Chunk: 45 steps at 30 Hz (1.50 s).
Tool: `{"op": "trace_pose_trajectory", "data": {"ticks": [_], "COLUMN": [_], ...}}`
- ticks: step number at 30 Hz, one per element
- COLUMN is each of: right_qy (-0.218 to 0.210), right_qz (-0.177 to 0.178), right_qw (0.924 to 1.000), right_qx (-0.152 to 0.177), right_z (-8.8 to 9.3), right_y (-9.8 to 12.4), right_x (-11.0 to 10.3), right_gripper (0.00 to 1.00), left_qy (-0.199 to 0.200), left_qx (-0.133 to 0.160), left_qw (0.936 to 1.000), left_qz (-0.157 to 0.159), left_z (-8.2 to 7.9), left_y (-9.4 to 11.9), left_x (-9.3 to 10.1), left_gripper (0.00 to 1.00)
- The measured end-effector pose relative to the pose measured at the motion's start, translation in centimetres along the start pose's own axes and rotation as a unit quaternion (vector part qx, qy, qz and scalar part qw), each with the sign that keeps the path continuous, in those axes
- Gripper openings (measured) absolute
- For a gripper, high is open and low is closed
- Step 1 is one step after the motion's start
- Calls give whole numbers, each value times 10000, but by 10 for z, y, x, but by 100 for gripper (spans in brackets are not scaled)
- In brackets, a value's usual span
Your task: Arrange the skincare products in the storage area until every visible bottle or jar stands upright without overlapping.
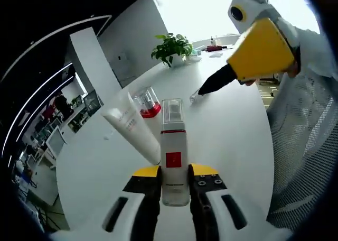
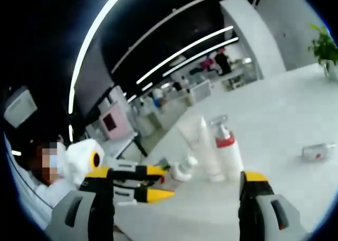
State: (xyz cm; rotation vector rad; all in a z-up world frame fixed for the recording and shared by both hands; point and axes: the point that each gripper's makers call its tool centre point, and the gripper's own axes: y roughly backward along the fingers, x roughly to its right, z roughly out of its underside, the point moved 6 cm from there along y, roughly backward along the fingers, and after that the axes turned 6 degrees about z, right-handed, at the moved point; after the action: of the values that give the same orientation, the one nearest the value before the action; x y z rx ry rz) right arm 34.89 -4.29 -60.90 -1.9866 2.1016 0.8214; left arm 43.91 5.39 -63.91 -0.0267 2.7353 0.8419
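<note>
Left gripper view | jaws clamp clear square bottle (image 1: pixel 173 156) | right jaws spread apart, holding nothing

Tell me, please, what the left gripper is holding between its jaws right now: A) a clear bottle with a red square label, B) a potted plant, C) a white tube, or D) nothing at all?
A: in the left gripper view, the left gripper has its jaws closed on the sides of the upright clear bottle with the red square label, while the white tube stands behind it.
</note>
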Motion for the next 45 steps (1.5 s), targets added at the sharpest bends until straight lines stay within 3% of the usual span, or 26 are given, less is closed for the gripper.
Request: {"op": "trace_pose_trajectory", "data": {"ticks": [5,9,12,15,22,28,36,39,42,45], "right_qy": [-151,-193,-316,-316,-588,-583,-713,-712,-516,-302], "right_qz": [-88,-145,-264,-299,-345,-300,-457,-531,-619,-687], "right_qw": [9998,9995,9990,9988,9971,9970,9959,9954,9965,9970], "right_qx": [40,199,178,229,326,418,332,358,241,174], "right_z": [1,-3,-5,-6,-11,-16,-19,-20,-18,-17], "right_y": [-1,-2,-5,-9,-14,-10,-6,-6,-7,-8], "right_x": [-2,-7,-11,-13,-14,-12,-12,-13,-15,-17], "right_gripper": [92,73,66,53,45,25,17,16,14,14], "left_qy": [239,310,302,240,308,501,511,580,286,491], "left_qx": [269,370,410,420,671,831,934,960,819,847], "left_qw": [9993,9987,9986,9987,9972,9953,9943,9932,9957,9938], "left_qz": [-86,-133,-164,-175,-130,-68,83,325,311,531], "left_z": [-8,-11,-13,-16,-25,-27,-29,-29,-25,-24], "left_y": [12,20,23,25,28,29,28,24,20,17], "left_x": [2,4,7,12,23,26,29,30,33,37], "left_gripper": [24,24,24,24,24,24,24,26,27,28]}}
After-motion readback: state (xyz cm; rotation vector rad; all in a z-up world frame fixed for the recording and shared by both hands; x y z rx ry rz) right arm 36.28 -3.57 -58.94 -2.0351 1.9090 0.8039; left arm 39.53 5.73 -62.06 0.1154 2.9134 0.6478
